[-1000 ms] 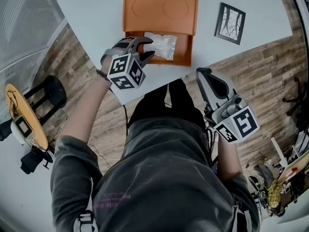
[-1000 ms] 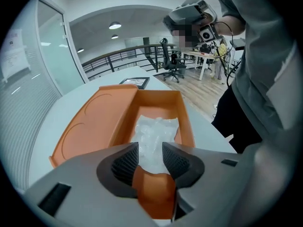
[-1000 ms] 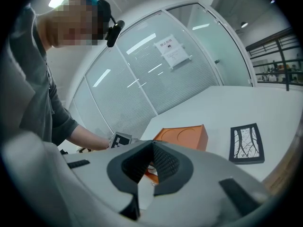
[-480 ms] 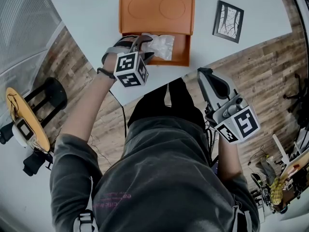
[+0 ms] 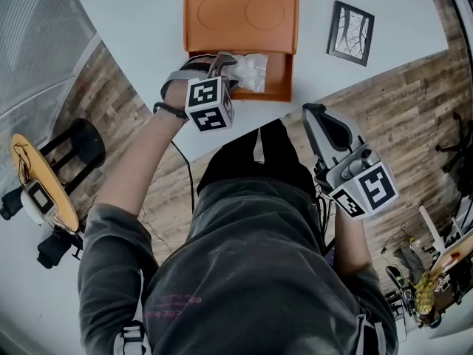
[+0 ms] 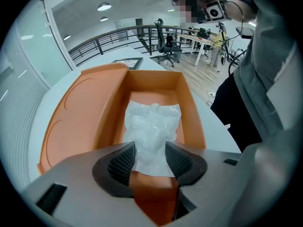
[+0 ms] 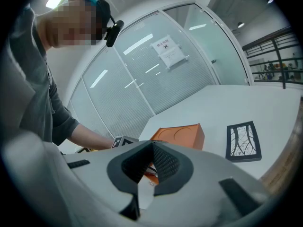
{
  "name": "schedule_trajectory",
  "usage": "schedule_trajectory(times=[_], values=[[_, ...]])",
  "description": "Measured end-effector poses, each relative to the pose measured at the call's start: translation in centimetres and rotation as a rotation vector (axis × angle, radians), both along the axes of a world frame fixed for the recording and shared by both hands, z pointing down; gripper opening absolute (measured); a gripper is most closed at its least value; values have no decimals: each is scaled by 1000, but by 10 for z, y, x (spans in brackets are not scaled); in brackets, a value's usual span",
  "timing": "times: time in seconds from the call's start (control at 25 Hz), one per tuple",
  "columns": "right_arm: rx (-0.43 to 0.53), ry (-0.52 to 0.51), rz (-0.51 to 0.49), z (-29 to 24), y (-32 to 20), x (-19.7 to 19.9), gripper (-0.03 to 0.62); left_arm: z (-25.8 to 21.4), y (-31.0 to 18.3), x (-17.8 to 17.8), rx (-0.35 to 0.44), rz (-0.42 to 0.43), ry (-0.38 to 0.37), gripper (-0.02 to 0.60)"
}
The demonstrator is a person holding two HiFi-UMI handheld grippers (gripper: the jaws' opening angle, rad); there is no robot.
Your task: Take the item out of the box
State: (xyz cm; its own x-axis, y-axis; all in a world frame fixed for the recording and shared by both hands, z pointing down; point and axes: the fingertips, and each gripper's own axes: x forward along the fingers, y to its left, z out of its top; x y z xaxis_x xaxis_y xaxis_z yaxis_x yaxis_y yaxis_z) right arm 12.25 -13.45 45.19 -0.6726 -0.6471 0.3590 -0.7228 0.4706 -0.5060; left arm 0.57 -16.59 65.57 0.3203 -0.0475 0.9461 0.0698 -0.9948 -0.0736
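The L gripper (image 6: 150, 151) is hanging steeply nose-down over the near end of the orange box (image 6: 191, 109). A sec ago it was sitting at the box's left edge w/ its jaws narrower — since then it's been dropping in over the box, and its jaws have just been opening wide, then easing in a touch. They're standing well apart now, and the near edge of the clear plastic bag (image 6: 152, 129) is lying between the two ribbed pads (image 6: 122, 162). The pads are flanking it, not pressing on it as far as I can tell, so nothing's being held. For the task, I'm reading that as the reach being about done and the pinch being the step in hand — the item is still lying inside the box, flat on its floor, taking up most of the width. The box is lying open, its lid (image 5: 242, 12) folded flat beyond the box's far side, and the bag is looking like the only thing in it. The R gripper (image 7: 152, 148) is idling well clear of the box on its near-right side, past the table (image 5: 140, 28) edge, jaws together w/ nothing in them, and it hasn't been shifting. A small framed picture (image 5: 351, 33) is lying to the right of the box, apart from it.
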Motion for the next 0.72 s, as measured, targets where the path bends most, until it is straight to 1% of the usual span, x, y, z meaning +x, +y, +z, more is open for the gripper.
schedule_trajectory(times=[0.24,0.4,0.72], values=[[1,0,-7,-1,-1,-2,5,3,0,-1,-24,-8,-28,183],[-3,-4,-8,-2,-2,-3,5,3,-1,0,-38,-24,-14,144],[9,-5,-12,-10,-3,-5,5,1,2,-3,-21,-2,-31,91]])
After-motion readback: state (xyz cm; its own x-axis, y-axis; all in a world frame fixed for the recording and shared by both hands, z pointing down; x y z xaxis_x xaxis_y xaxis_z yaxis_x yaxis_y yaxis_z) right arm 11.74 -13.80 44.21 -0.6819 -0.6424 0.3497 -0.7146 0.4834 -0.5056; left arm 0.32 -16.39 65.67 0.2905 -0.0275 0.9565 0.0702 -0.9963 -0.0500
